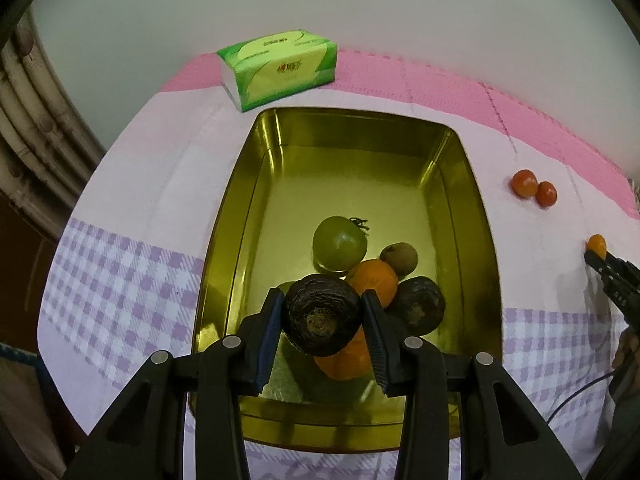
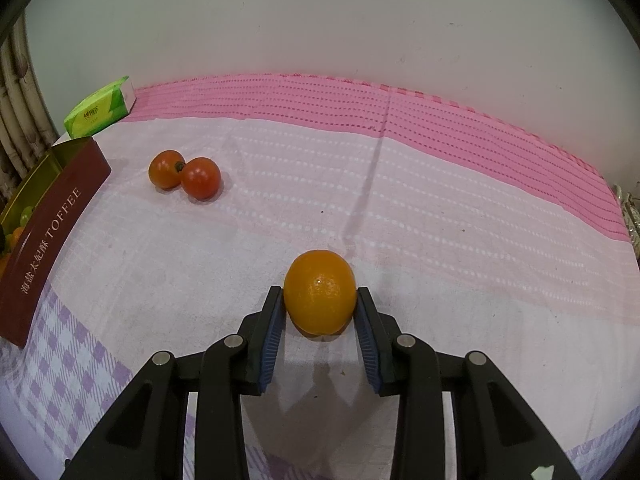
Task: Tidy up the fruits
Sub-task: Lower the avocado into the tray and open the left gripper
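Left gripper (image 1: 322,322): nearest the lens; jaws clamped on a dark wrinkled fruit (image 1: 320,314), held above the near end of the gold tin (image 1: 224,240).
Tin contents: green fruit (image 1: 339,243), brown kiwi-like fruit (image 1: 399,258), orange (image 1: 372,282), second dark fruit (image 1: 418,304), another orange (image 1: 344,360) partly hidden under the held one. All bunched at the near end; far end bare.
Right gripper (image 2: 320,310): pads closed against both sides of an orange citrus (image 2: 320,298), which appears to rest on the cloth (image 2: 440,220).
Loose fruit: two tomatoes (image 2: 185,176) touching each other, well apart from the tin.
Background: green tissue pack (image 1: 278,68) beyond the tin.
Risk 1: dropping the dark fruit onto the pile may bruise it or set the others rolling.
Risk 2: round citrus, gripped near the pad tips, could squirt out on lifting.
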Action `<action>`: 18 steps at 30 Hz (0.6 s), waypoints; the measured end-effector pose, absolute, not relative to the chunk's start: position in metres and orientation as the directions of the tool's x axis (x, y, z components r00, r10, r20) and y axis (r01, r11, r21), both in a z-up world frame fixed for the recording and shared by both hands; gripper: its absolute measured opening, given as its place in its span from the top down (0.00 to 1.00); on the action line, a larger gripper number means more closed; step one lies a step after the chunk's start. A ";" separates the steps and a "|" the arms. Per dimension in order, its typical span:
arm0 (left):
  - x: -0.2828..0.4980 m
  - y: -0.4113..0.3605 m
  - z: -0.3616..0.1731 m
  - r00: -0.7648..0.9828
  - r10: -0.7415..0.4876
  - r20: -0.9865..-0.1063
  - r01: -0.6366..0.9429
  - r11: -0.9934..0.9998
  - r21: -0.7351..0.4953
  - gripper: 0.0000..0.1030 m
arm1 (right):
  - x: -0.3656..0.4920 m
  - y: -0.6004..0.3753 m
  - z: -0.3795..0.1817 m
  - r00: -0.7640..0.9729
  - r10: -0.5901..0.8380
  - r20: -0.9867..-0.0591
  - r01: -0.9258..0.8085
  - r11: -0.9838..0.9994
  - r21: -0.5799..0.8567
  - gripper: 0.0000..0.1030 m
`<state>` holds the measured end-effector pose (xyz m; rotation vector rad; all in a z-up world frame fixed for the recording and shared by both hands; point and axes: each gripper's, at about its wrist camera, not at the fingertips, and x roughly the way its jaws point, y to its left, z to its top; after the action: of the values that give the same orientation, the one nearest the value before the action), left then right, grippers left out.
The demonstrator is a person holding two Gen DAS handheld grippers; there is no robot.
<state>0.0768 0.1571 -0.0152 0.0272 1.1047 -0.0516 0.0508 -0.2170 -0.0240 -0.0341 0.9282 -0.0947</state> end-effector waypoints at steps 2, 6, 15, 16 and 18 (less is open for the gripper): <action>0.078 0.159 -0.016 0.454 -0.035 -0.890 0.058 0.998 -0.010 0.61 | 0.052 -0.217 -0.024 0.593 -0.095 -0.799 0.066 0.995 -0.069 0.67; 0.085 0.161 -0.018 0.458 -0.030 -0.889 0.063 0.998 -0.001 0.61 | 0.052 -0.217 -0.024 0.590 -0.094 -0.802 0.065 0.995 -0.069 0.67; 0.100 0.164 -0.028 0.456 -0.027 -0.889 0.057 0.998 -0.001 0.61 | 0.055 -0.217 -0.024 0.576 -0.094 -0.812 0.066 0.995 -0.069 0.66; 0.101 0.164 -0.029 0.454 -0.027 -0.891 0.058 0.998 0.000 0.61 | 0.055 -0.217 -0.024 0.575 -0.094 -0.813 0.065 0.996 -0.069 0.66; 0.102 0.163 -0.033 0.449 -0.028 -0.893 0.061 0.998 0.000 0.61 | 0.055 -0.218 -0.024 0.572 -0.093 -0.815 0.063 0.996 -0.069 0.66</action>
<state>0.1020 0.1633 -0.0325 0.0335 1.1035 -0.0549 0.0552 -0.2179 -0.0236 -0.0335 0.9571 -0.0916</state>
